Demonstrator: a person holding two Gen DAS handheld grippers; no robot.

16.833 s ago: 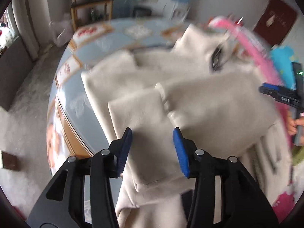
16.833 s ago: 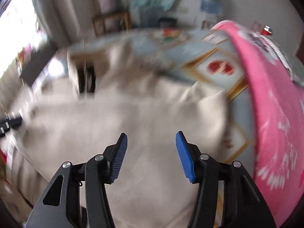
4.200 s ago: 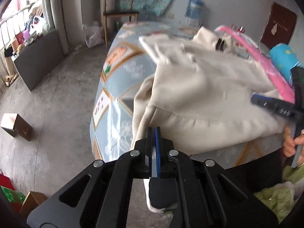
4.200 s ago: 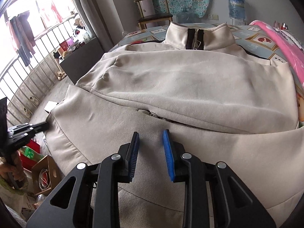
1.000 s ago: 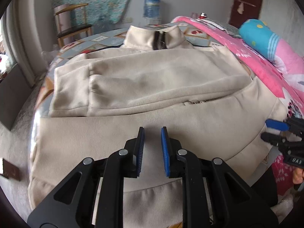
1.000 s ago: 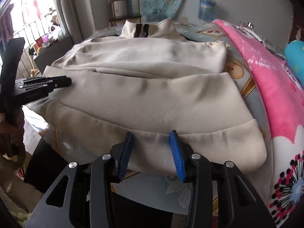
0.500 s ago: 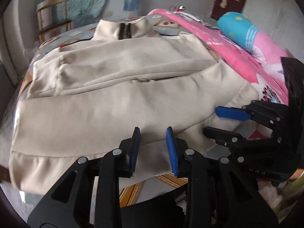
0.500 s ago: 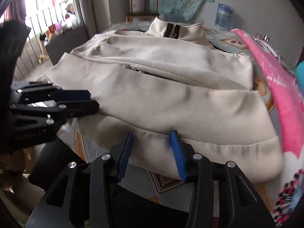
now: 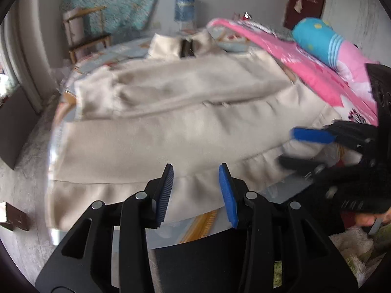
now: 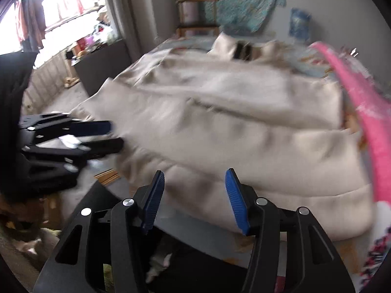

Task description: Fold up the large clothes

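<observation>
Our left hand-held gripper [image 9: 196,193] now stands wider apart than half a second ago, at the hem of the cream jacket [image 9: 185,127]. Our right hand-held gripper [image 10: 194,199] has spread too. Four seconds back, the left one was clamped shut on fabric.

Both wrist views (close) over jacket [image 9: 185,131]

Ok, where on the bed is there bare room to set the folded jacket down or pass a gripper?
Bare sheet shows only beyond the jacket's collar, toward the wooden chair, and in a thin strip under the near hem. The pink blanket crowds the right side. The left gripper and right gripper bunch together at the hem.
</observation>
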